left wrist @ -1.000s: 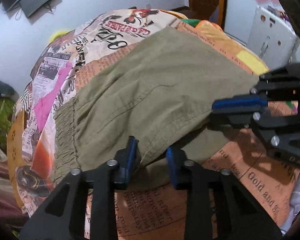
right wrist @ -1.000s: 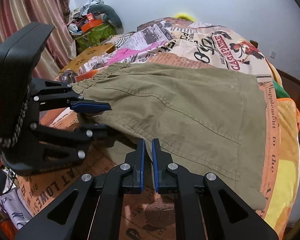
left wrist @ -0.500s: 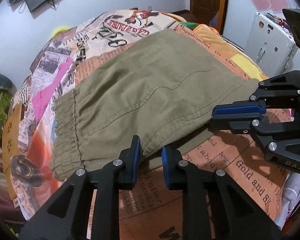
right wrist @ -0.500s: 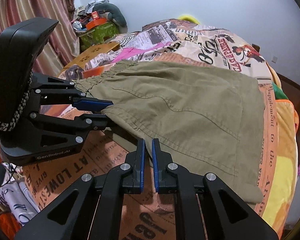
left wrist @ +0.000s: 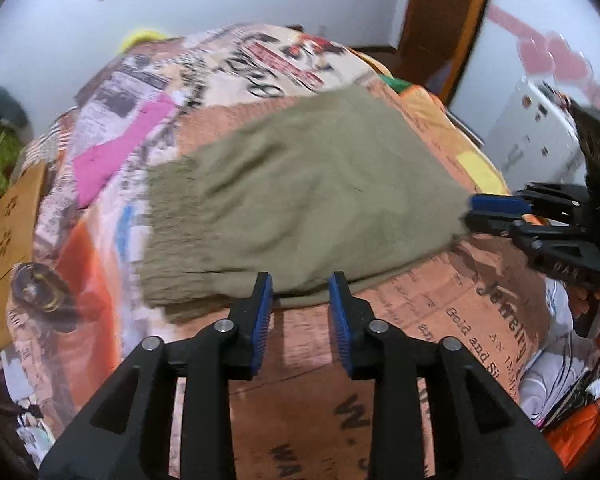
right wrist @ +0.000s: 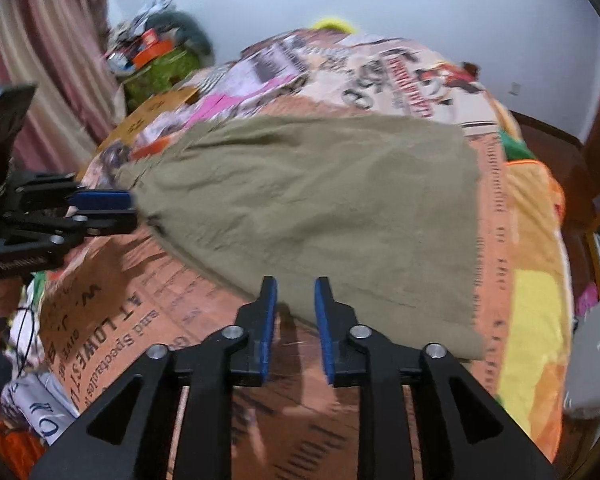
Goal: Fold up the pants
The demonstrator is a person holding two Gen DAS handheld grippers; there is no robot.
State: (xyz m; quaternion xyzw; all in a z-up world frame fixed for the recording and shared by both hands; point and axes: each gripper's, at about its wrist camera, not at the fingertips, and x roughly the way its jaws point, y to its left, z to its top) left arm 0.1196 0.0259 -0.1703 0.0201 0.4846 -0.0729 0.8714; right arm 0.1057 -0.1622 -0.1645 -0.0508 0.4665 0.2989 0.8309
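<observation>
The olive pants [left wrist: 300, 200] lay folded flat on the bed, on a newspaper-print bedspread [left wrist: 440, 320], with the gathered elastic waistband [left wrist: 168, 240] toward the left side of the left wrist view and the hem end [right wrist: 452, 240] toward the right side of the right wrist view. Both views were blurred, so seams and finer creases could not be made out.

The left gripper [left wrist: 300, 300] sat at the near edge of the cloth with its blue-padded fingers [left wrist: 262, 308] spread apart and nothing between them. The right gripper [right wrist: 294, 312] was likewise at the near edge further along, its fingers [right wrist: 268, 316] parted by a narrower gap and also empty. Each gripper showed in the other's view at the side of the pants, level with the cloth.

Judging from this, one lengthwise fold looked done and a further fold across the length probably remained. The risks from here were plain enough. If the fingers closed on only the top layer at the near edge, lifting would peel the fold open rather than carry both layers. If one gripper took hold and the other missed, the cloth would skew and the edges would not line up. The soft bedspread could also be pinched along with the pants and dragged up.
</observation>
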